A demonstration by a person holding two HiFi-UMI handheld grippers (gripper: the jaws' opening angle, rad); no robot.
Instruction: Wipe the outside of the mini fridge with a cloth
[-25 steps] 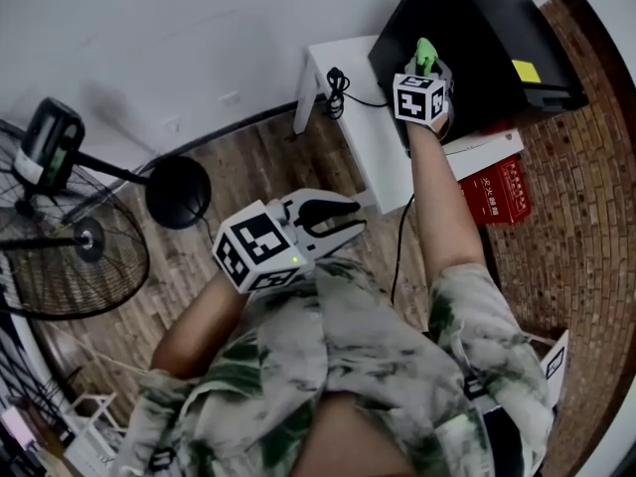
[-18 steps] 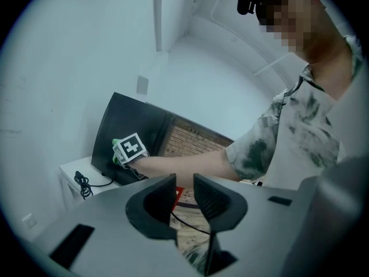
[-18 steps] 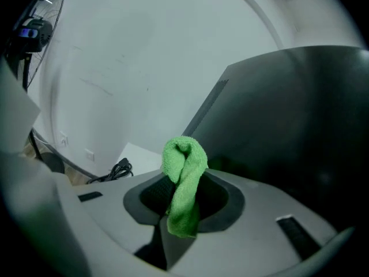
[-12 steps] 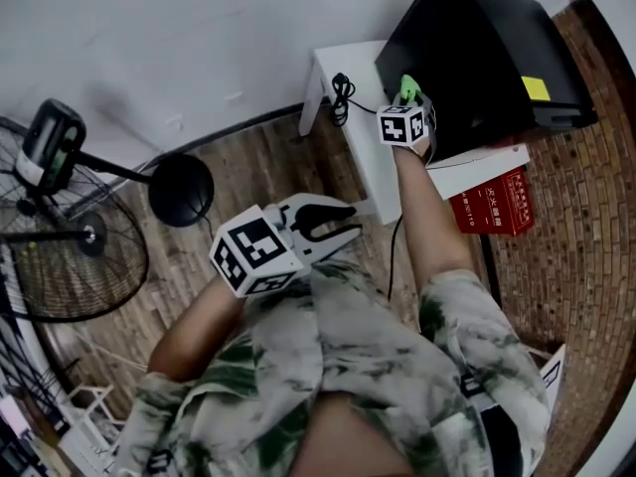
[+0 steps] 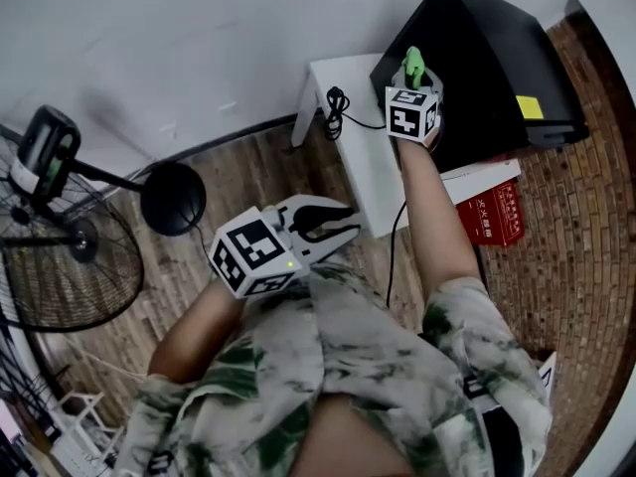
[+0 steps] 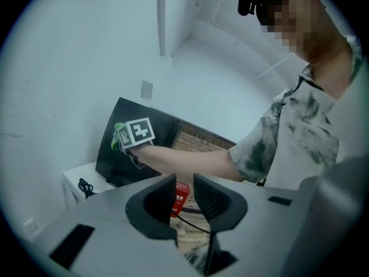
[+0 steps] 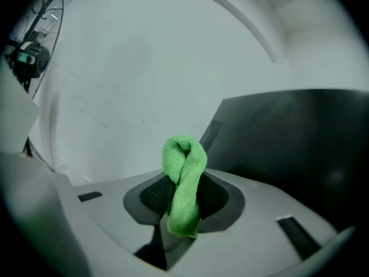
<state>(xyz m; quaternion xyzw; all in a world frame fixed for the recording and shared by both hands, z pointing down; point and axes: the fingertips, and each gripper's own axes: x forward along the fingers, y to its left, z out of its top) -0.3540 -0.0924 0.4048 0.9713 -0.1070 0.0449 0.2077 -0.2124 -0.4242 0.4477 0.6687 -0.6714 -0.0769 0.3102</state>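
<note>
The right gripper [image 5: 413,89] is held out at arm's length by the fridge [image 5: 492,53], its jaws clamped on a green cloth [image 5: 411,64]. From its own view the cloth [image 7: 184,169] is pinched in a fold between the jaws of the right gripper [image 7: 183,194], one rounded loop standing above them and a tail hanging below. The dark side of the fridge [image 7: 288,137] fills the space just to the right of the cloth; I can't tell whether the two actually touch. From above, the cloth sits at the fridge's left side, near its top edge.

The left gripper [image 5: 338,223] hangs close to the person's chest, well apart from the fridge. Its jaws stand a little apart with nothing between them; through the narrow gap of the left gripper [image 6: 183,192] only floor and a red box [image 6: 180,193] show.

The fridge stands on a white table [image 5: 363,162] against the wall, with a coiled black cable [image 5: 336,99] lying beside it. The red box [image 5: 494,215] is under the table's near end, and a fan [image 5: 65,266] stands on the wooden floor off to the left.
</note>
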